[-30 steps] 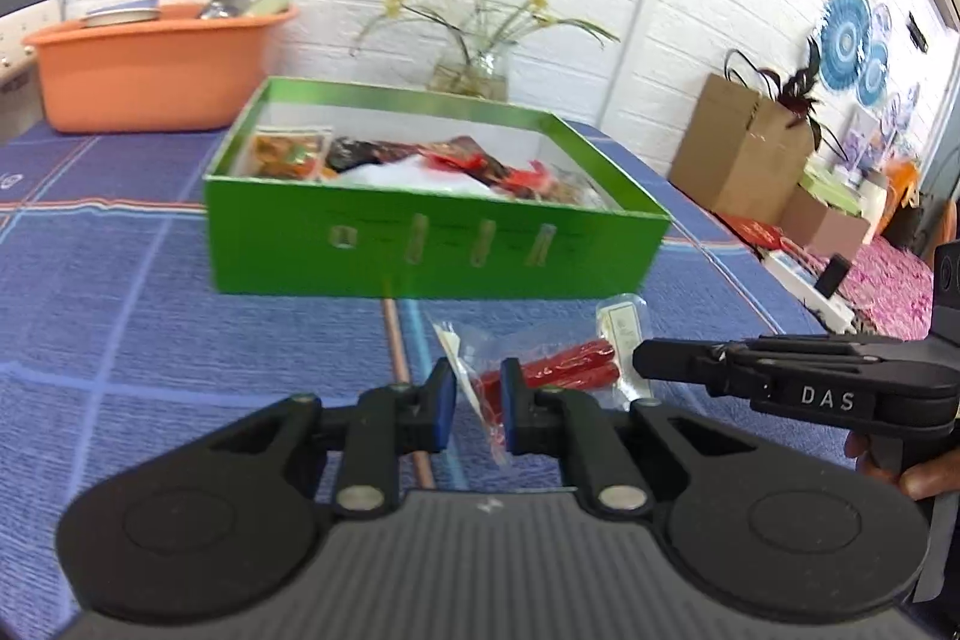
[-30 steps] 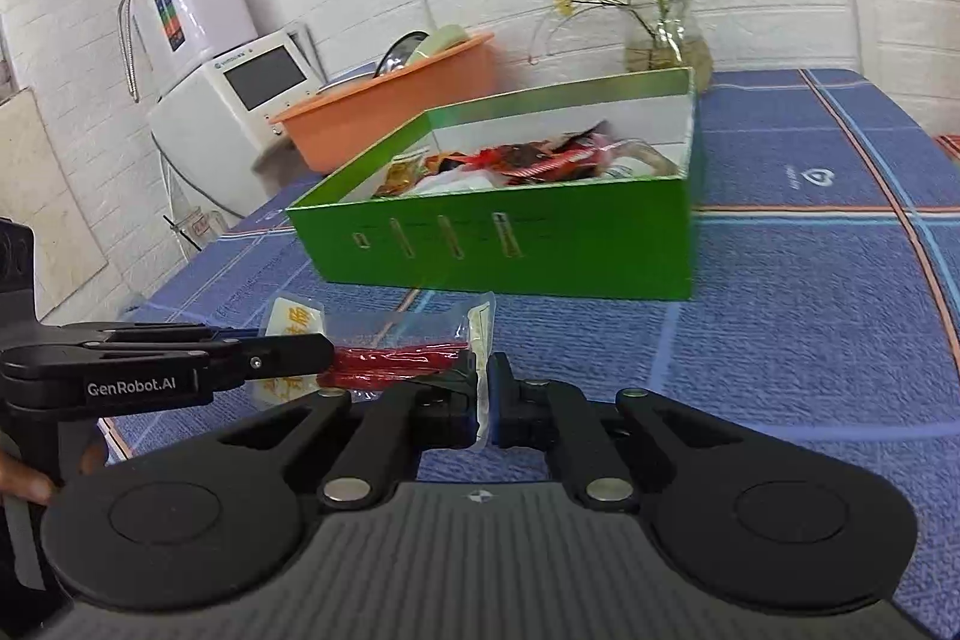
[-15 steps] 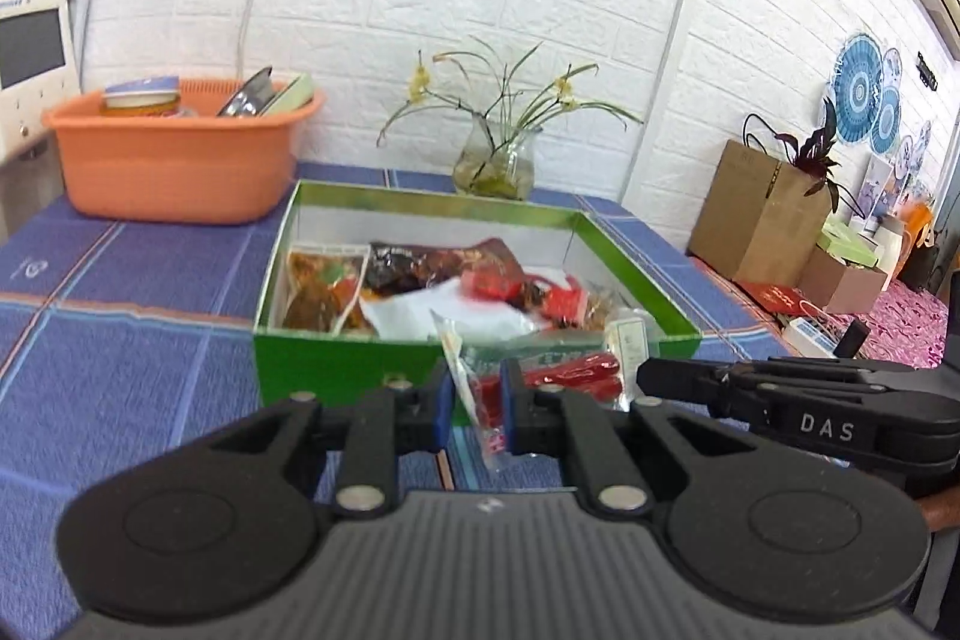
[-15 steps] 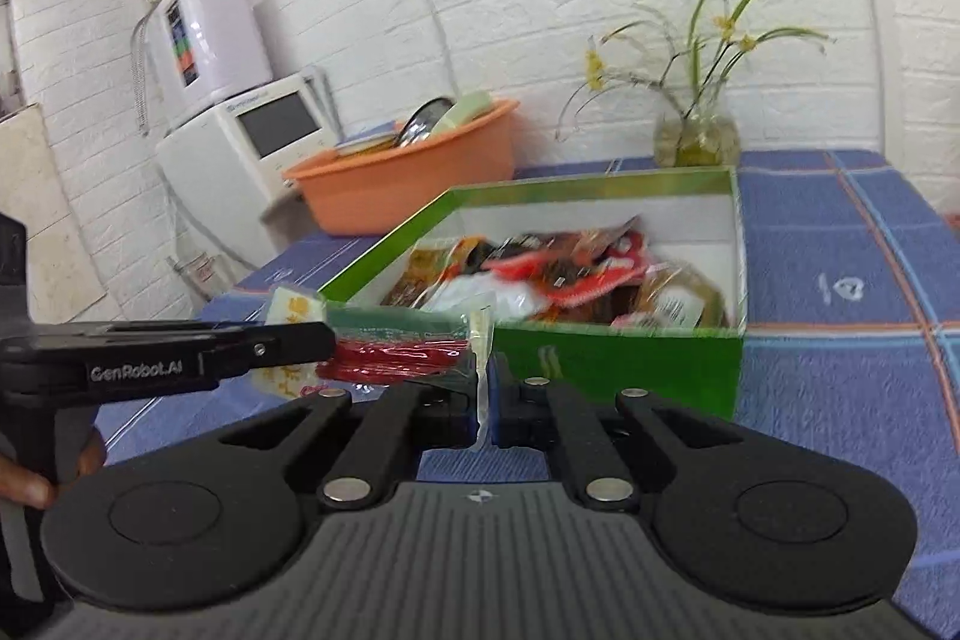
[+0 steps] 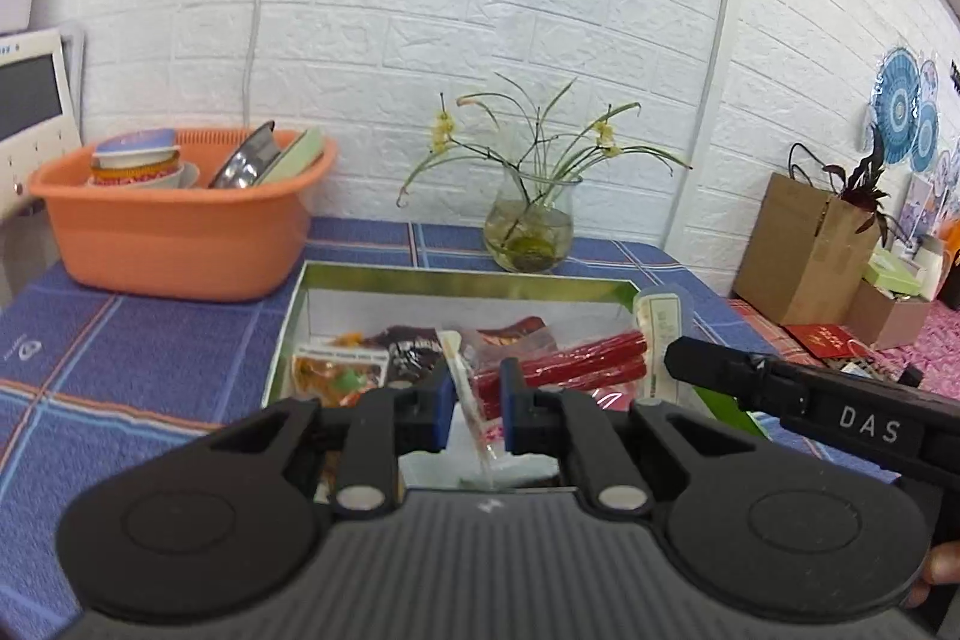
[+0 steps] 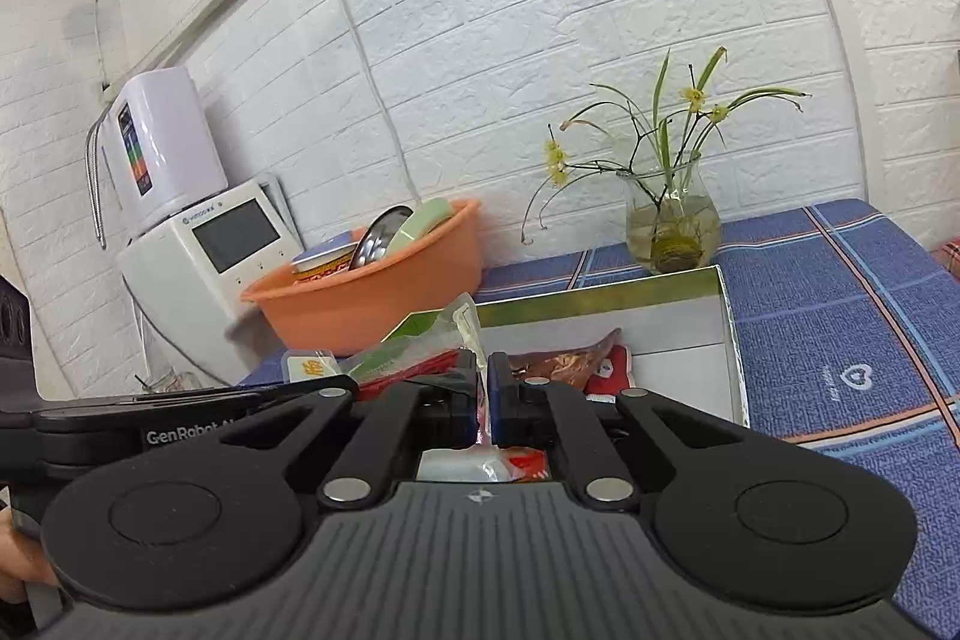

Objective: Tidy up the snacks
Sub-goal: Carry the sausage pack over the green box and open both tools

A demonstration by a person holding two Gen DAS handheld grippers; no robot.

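Both tools pinching one clear snack packet (image 5: 558, 367) of red sticks: left tool (image 5: 474, 403), right tool (image 6: 483, 400). Feels light, floppy, slippery film; I grip sealed end edges over green box (image 6: 729, 334).

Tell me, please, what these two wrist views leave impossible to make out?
- Green box: near wall hidden by the left gripper, left wrist view.
- Snack packet: label print too small, both views.
- Box's left half: hidden behind the packet and right gripper, right wrist view.
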